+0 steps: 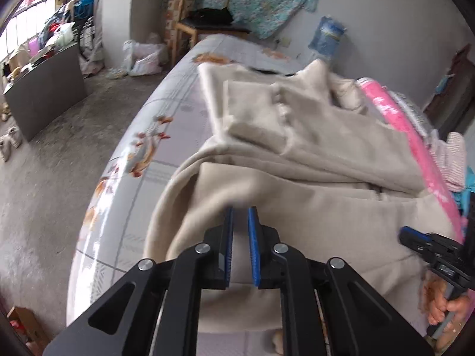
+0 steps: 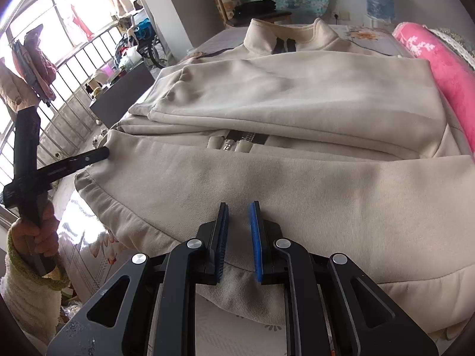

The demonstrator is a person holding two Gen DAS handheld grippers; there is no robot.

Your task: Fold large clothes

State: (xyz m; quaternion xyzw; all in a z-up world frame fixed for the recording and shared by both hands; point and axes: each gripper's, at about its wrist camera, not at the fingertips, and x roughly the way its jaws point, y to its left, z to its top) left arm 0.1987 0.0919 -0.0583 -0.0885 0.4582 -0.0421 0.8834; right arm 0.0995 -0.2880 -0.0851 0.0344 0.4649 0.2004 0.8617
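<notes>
Bed (image 2: 89, 255): floral sheet, cream jacket (image 2: 297, 95) spread across it.
Left gripper (image 1: 240, 216): narrow gap, fabric between pads.
Right gripper (image 2: 239, 210): narrow gap, over hem.

A lived-in home bedroom. A bed (image 1: 166, 124) with a floral sheet fills it, a wooden chair (image 2: 249, 0) at its far end. Laundry (image 2: 35, 59) hangs by the barred window (image 2: 68, 44) far left.

Soft, matt beige fleece on the jacket (image 2: 297, 95), ribbed knit at its hem, glossy printed cloth on the bed (image 1: 124, 160), matt black plastic with blue ridged pads (image 2: 256, 237), plush pink blanket (image 2: 439, 62).
</notes>
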